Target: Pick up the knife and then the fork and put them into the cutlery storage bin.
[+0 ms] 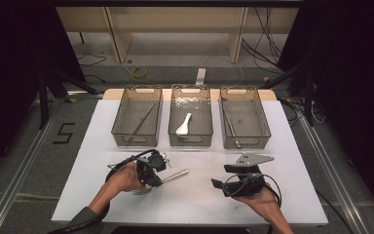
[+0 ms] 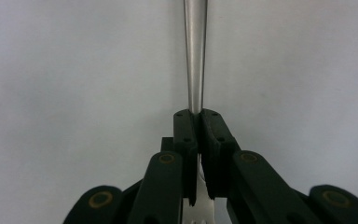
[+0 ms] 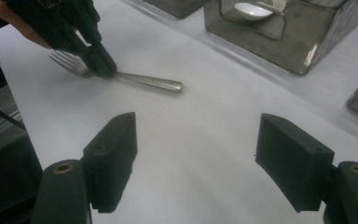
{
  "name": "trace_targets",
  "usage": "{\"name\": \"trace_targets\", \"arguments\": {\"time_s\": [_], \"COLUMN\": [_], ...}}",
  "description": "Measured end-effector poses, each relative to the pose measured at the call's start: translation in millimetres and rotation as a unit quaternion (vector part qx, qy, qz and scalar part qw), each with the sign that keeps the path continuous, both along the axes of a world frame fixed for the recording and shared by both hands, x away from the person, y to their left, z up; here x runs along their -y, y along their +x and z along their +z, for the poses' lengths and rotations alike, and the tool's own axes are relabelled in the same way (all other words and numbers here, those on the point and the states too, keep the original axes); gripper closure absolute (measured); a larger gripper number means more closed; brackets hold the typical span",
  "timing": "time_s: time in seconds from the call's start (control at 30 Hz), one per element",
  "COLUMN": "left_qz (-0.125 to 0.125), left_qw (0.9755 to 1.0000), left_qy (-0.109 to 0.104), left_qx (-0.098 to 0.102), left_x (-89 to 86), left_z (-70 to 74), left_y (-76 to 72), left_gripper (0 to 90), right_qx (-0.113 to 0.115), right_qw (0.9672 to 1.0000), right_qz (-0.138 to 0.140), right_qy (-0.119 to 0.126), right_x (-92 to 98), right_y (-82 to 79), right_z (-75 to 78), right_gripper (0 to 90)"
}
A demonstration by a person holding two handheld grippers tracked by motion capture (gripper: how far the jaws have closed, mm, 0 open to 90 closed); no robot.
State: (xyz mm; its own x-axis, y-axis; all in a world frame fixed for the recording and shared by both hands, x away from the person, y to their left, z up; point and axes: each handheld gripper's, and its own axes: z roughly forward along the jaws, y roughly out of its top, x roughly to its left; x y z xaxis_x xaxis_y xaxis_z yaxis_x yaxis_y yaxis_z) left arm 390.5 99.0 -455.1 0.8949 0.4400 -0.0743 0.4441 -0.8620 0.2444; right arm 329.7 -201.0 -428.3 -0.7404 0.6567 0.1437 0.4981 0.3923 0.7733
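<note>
overhead light falls evenly on the white rectangular table top (image 1: 282,146); the surroundings stay dark. glare marks the three clear plastic bins (image 1: 190,122) and the shiny metal fork handle (image 2: 195,56). both gripper views are soft, with blurred foreground jaws. shadows are faint and short.

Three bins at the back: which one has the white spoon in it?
The middle bin: a white spoon lies on its floor. The left bin and right bin each hold a thin dark or metal utensil instead.
</note>
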Motion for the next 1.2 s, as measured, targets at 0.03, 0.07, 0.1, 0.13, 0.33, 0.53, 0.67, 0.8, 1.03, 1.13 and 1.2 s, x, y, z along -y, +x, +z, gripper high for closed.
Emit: {"name": "trace_targets", "arguments": {"time_s": [0.03,0.07,0.1,0.13,0.33,0.53,0.67,0.8,1.03,1.13,1.2], "left_qz": [0.005,0.007,0.006,0.007,-0.006,-0.024,-0.037,-0.049,-0.064,-0.064,-0.07], "left_qw": [0.9999,0.9999,0.9998,0.9998,0.9992,0.9984,0.9976,0.9972,0.9949,0.9945,0.9941], "left_qy": [-0.01,-0.014,-0.015,-0.016,-0.03,-0.039,-0.044,-0.04,-0.046,-0.049,-0.045], "left_qx": [-0.001,-0.006,-0.011,-0.012,-0.027,-0.034,-0.039,-0.041,-0.063,-0.067,-0.07], "left_x": [0.4,0.5,0.9,1.4,7.7,17.9,22.4,27.4,33.9,35.3,35.7], "left_z": [2.2,5.0,7.7,10.3,23.3,30.9,34.2,35.8,35.7,35.9,36.4], "left_y": [-1.4,-2.0,-3.2,-4.4,-13.7,-24.7,-29.4,-32.7,-36.4,-37.6,-37.4], "left_gripper": [85.2,85.2,85.2,85.2,85.1,85.1,85.1,85.1,85.1,85.1,85.1], "right_qx": [0.002,0.006,0.008,0.015,0.045,0.08,0.104,0.131,0.161,0.169,0.174], "right_qw": [1.0,1.0,0.9999,0.9998,0.9958,0.9875,0.98,0.9705,0.9525,0.9429,0.9338], "right_qz": [0.003,0.007,0.011,0.016,0.077,0.117,0.133,0.148,0.18,0.198,0.214], "right_qy": [0.0,0.001,0.001,-0.001,-0.022,-0.069,-0.105,-0.139,-0.186,-0.208,-0.228], "right_x": [-1.3,-2.8,-4.8,-7.2,-33.0,-60.0,-71.5,-80.0,-93.2,-98.8,-101.8], "right_y": [-0.6,-1.5,-2.5,-3.3,-15.3,-25.2,-29.8,-33.9,-37.4,-39.4,-40.5], "right_z": [0.6,1.2,2.0,2.6,5.9,2.2,-2.4,-5.1,-14.9,-18.0,-19.6], "right_gripper": [29.8,29.8,29.8,29.8,29.8,29.8,30.6,32.7,44.2,47.7,50.0]}}
